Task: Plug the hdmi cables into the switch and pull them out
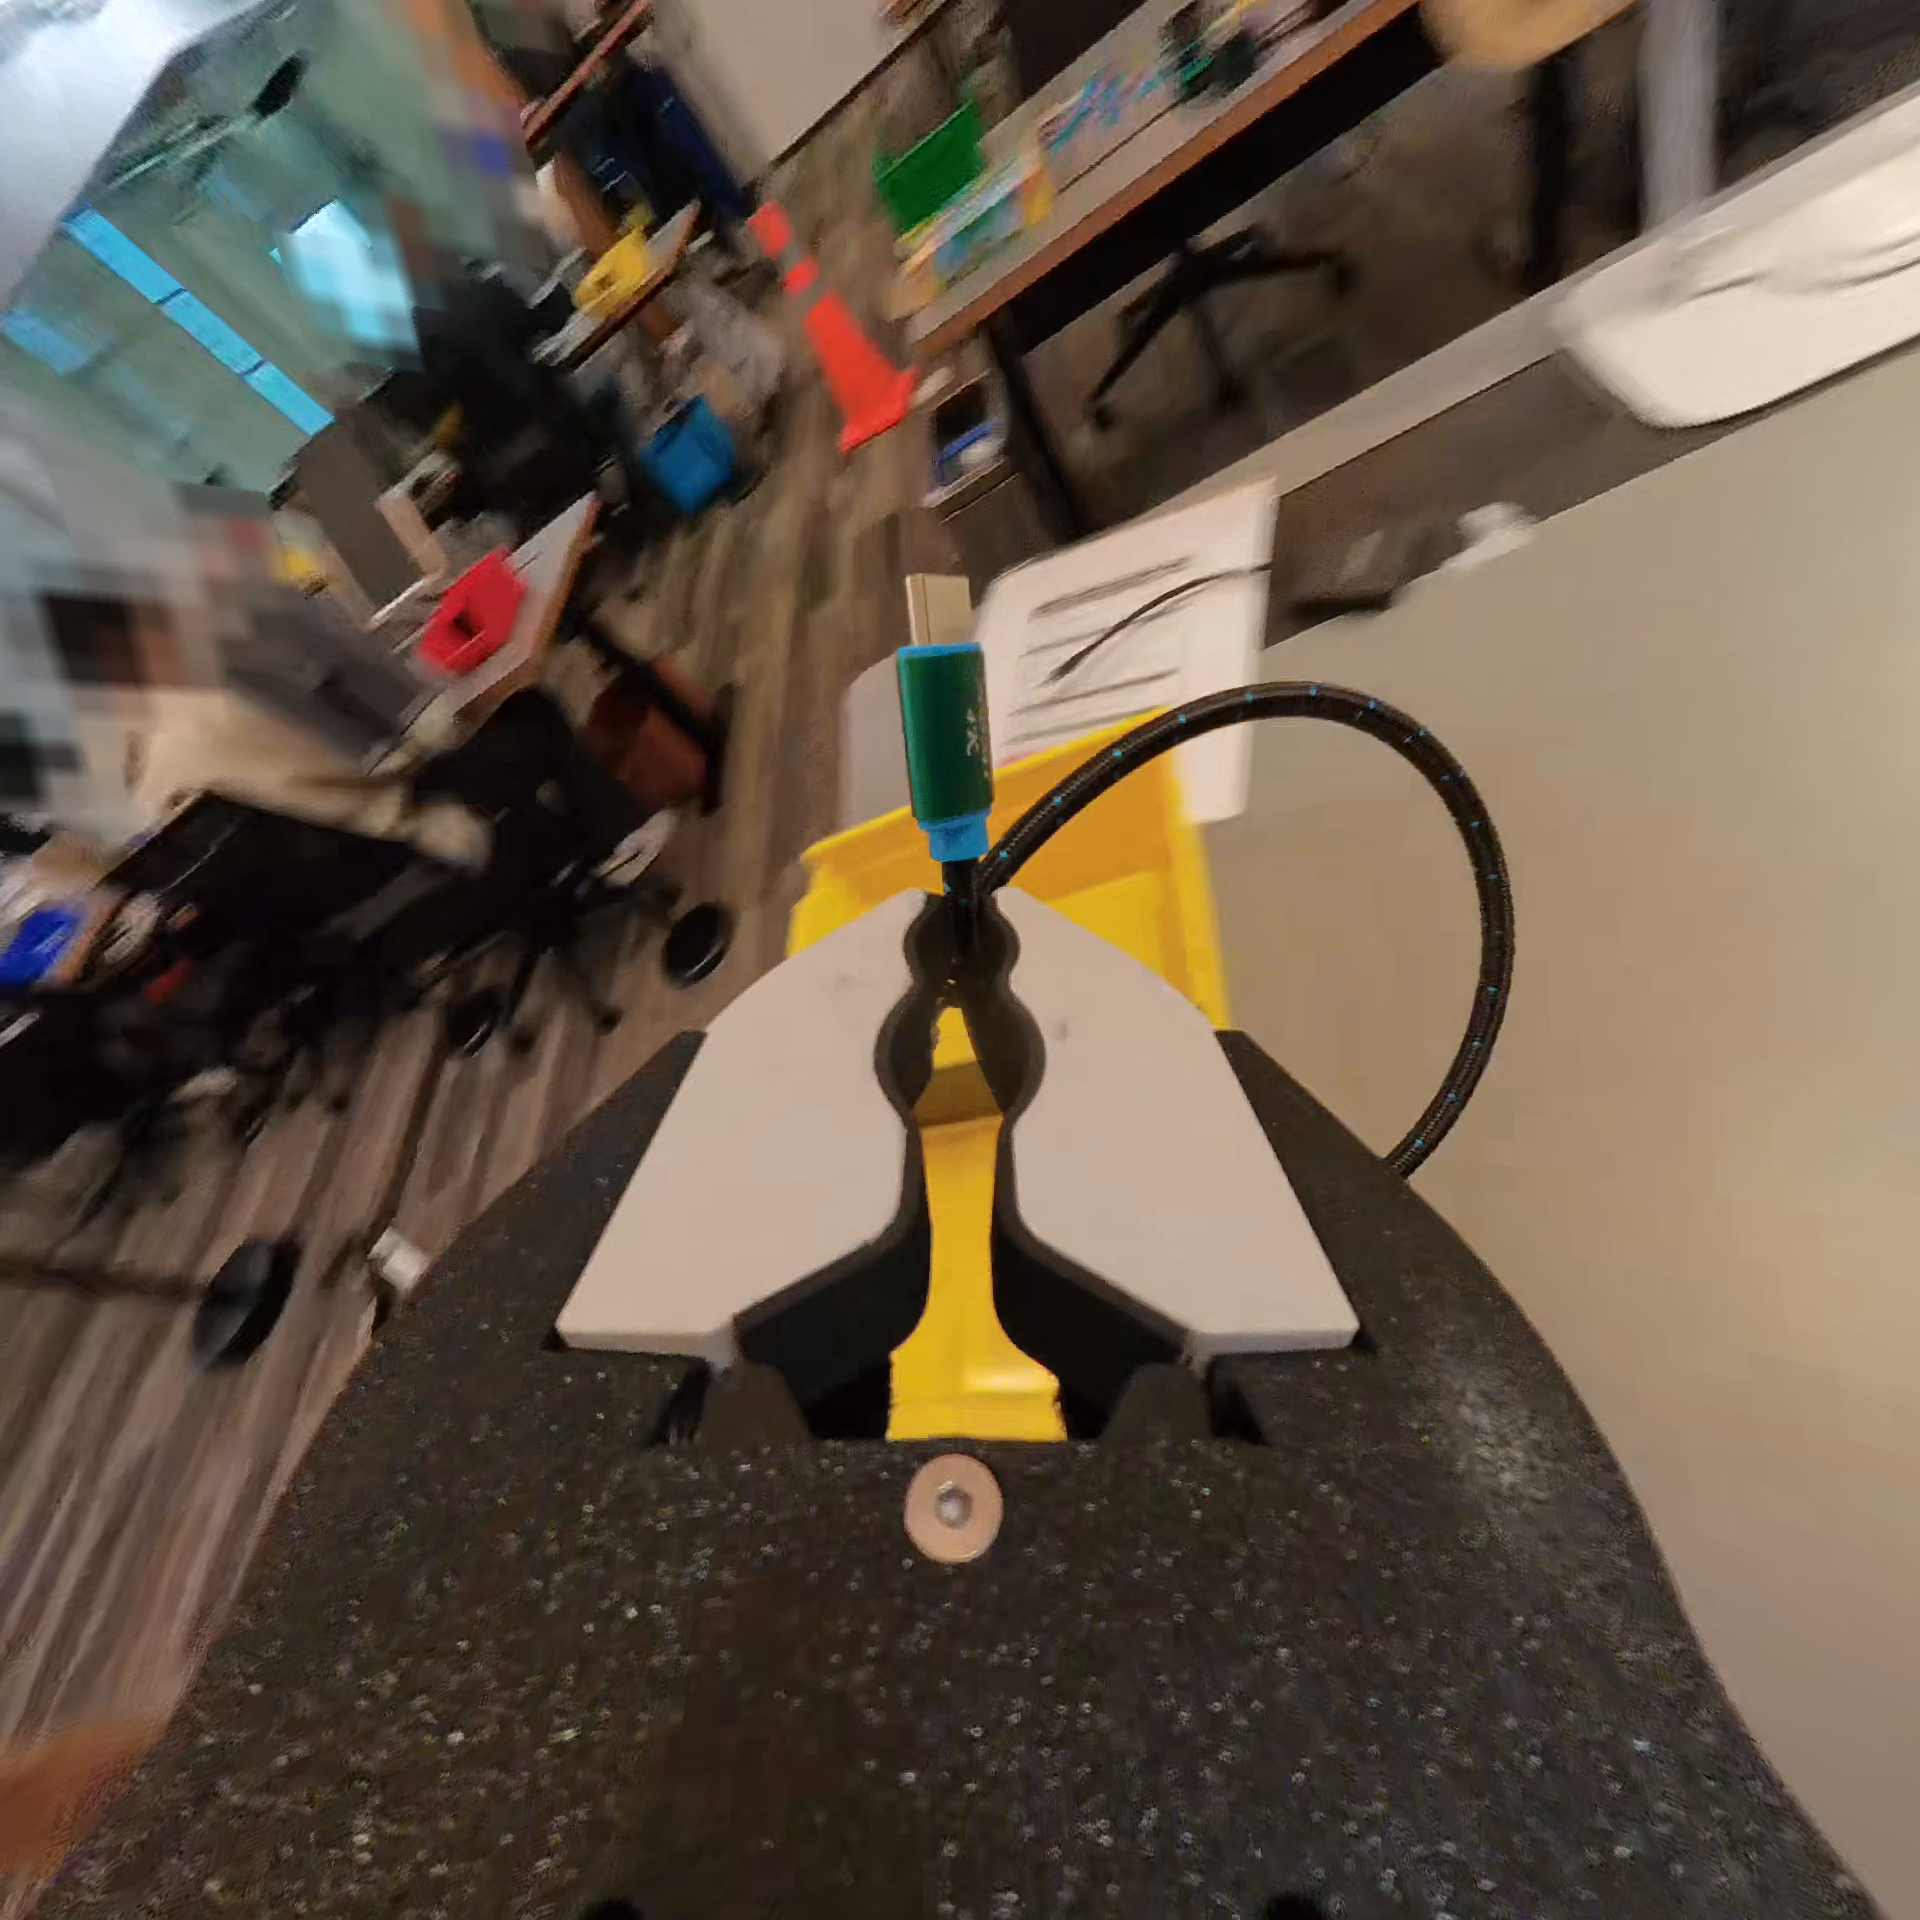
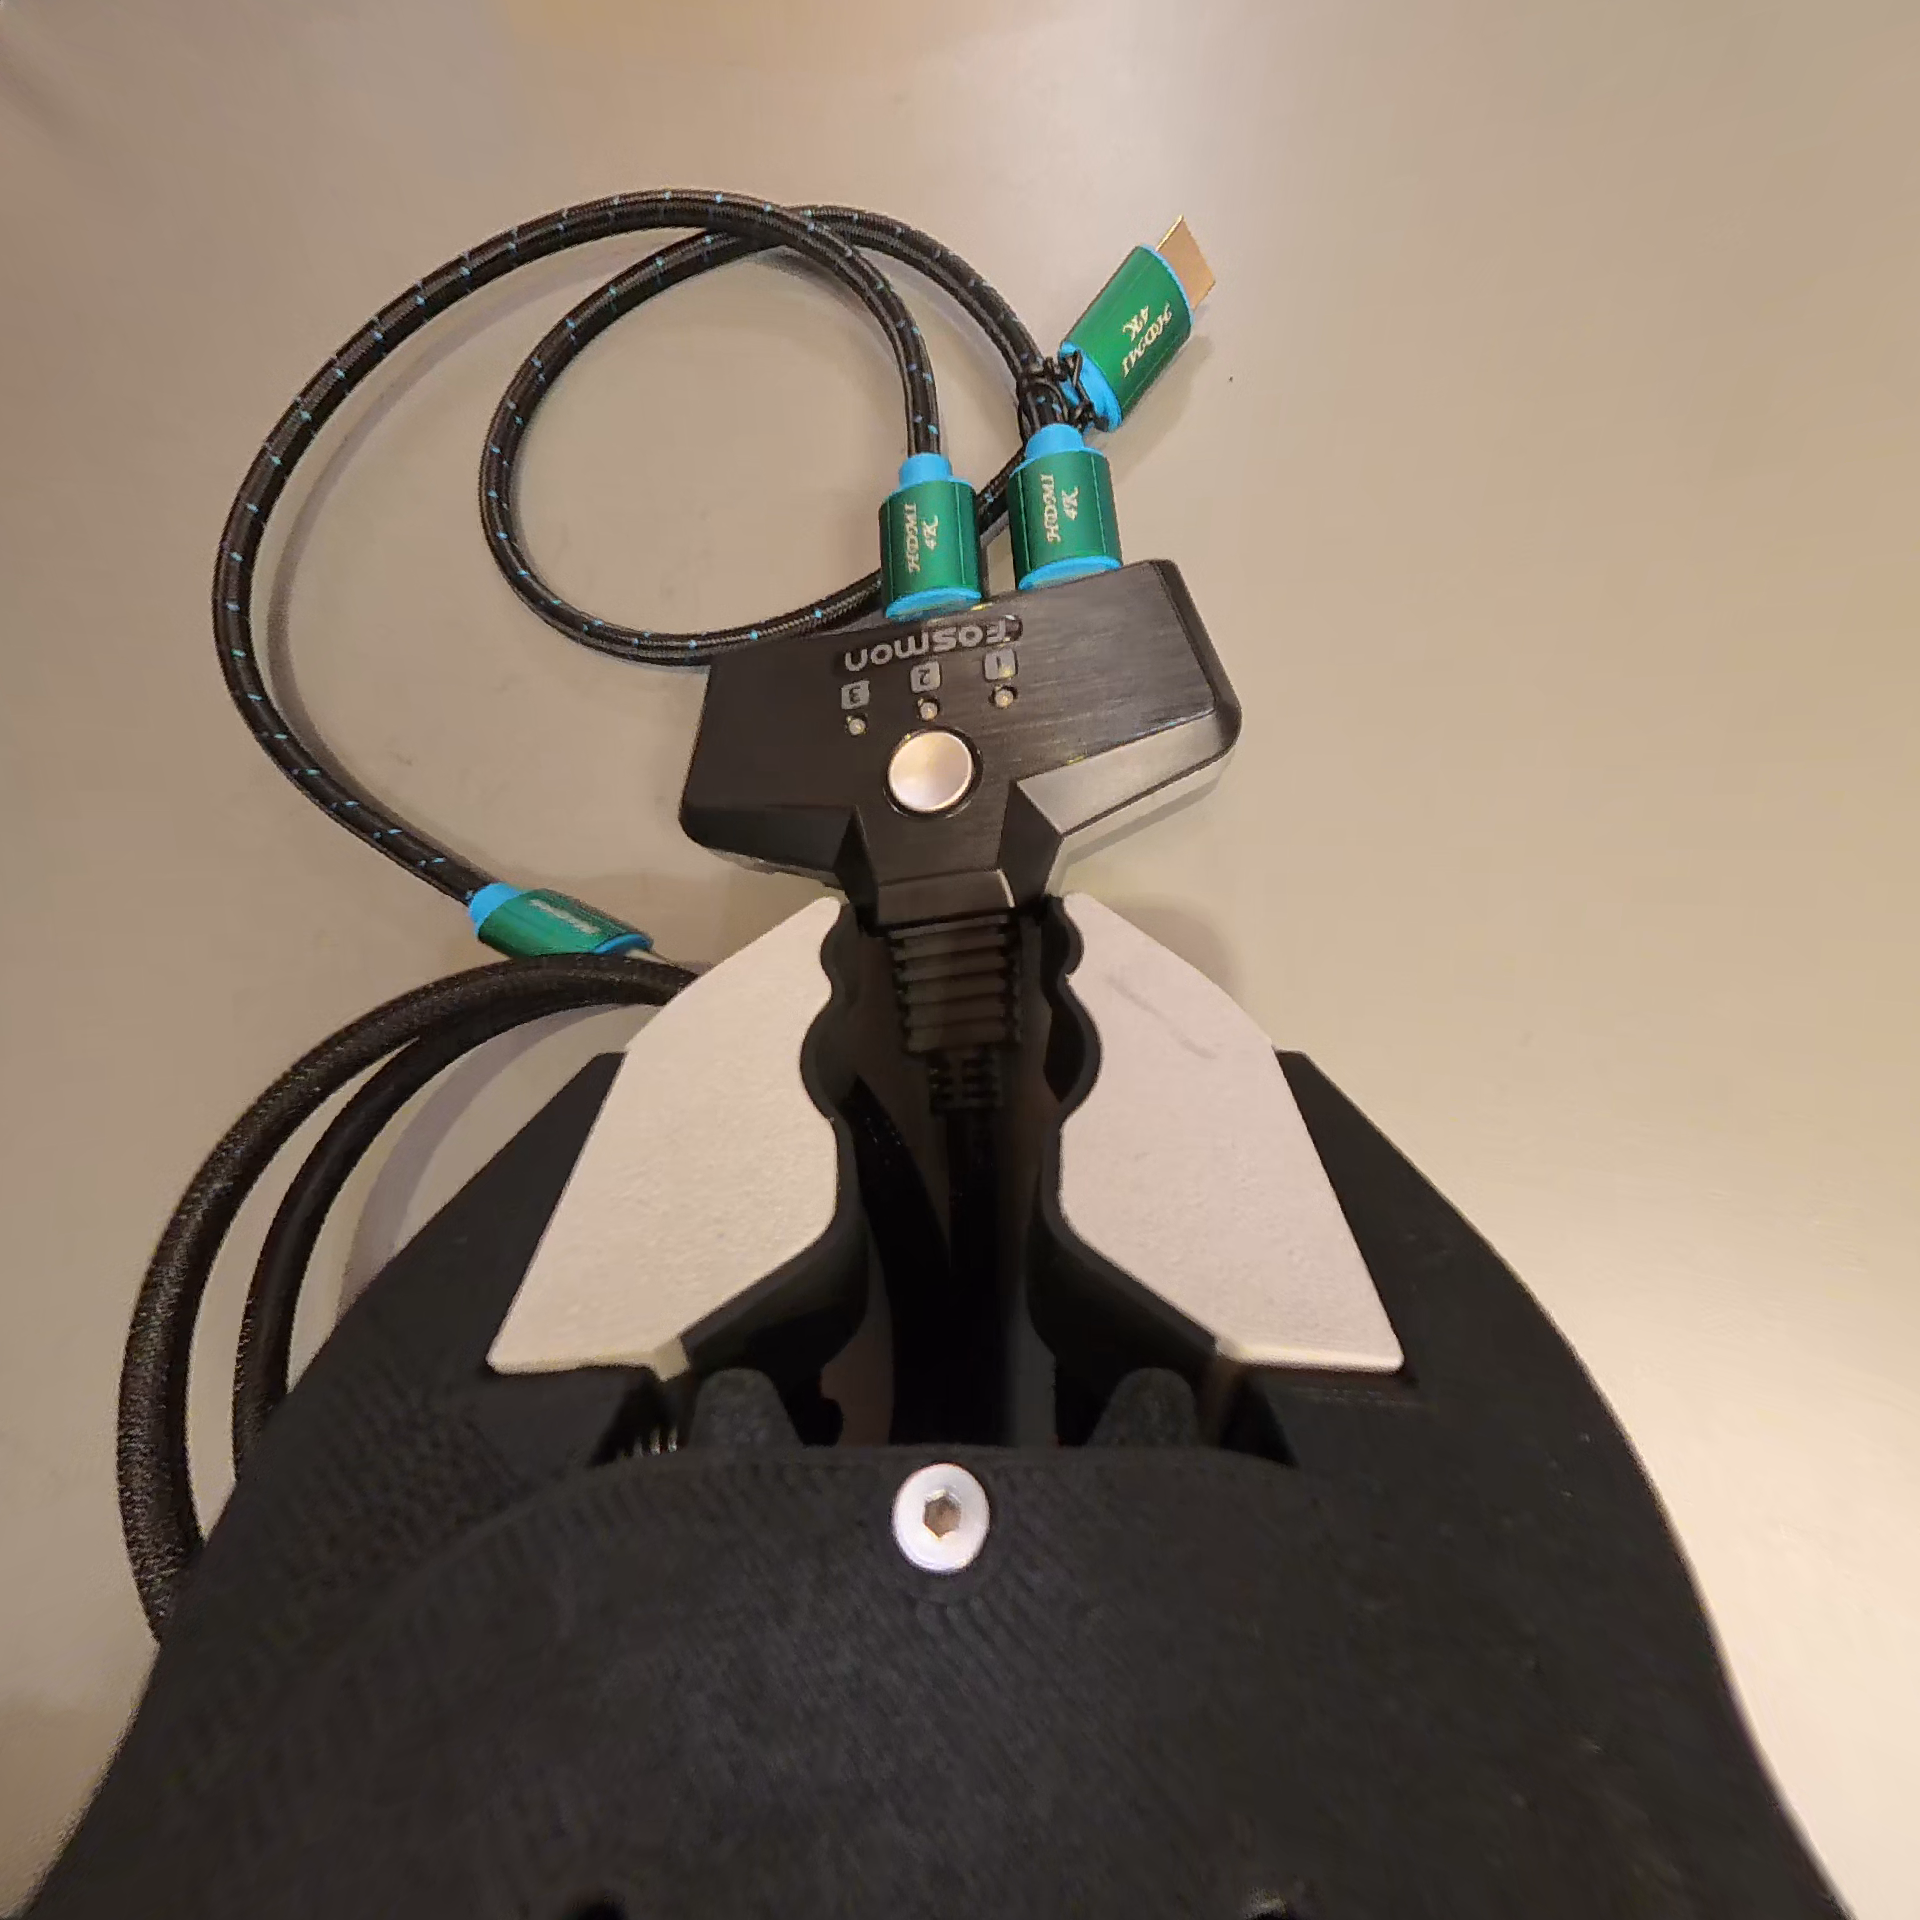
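The left gripper (image 1: 961, 935) is closed on a braided cable (image 1: 1455, 831) just behind its green plug (image 1: 943, 743), which stands toward 12 o'clock, lifted off the table (image 1: 1610, 1039) against a blurred room. The right gripper (image 2: 956, 925) pinches the ribbed neck of the black switch (image 2: 1091, 665), steadying it on the table. Two plugs (image 2: 930, 551) sit in ports at the switch's 12 o'clock edge; loose plugs lie at 1 and 9 o'clock. I judge this the insertion phase: one port looks free, at the edge's 10 o'clock end. Next, the left must swing its plug down, square it with that port, and push while the right braces.
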Motion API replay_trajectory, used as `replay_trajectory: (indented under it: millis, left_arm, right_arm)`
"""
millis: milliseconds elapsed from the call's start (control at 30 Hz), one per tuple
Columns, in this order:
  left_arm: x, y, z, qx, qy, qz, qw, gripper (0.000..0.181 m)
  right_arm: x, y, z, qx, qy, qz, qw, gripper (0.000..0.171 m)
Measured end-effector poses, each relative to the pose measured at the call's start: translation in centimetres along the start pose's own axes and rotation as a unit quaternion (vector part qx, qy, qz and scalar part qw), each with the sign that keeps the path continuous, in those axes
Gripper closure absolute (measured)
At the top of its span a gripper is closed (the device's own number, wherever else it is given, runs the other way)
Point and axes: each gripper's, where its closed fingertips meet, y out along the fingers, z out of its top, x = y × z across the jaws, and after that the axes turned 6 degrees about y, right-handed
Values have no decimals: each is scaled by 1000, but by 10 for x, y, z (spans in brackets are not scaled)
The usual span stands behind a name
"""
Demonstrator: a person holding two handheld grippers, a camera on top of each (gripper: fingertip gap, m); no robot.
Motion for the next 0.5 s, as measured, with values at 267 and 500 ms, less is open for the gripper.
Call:
replay_trajectory:
  millis: [267,500]
  left_arm:
    - [204,2,102,132,32,-385,913,175]
    - [392,24,106,121,28,-702,701,175]
  right_arm:
    - [-2,-4,-7,-23,-17,-8,1000,137]
    - [-11,-29,13,43,-27,-28,998,130]
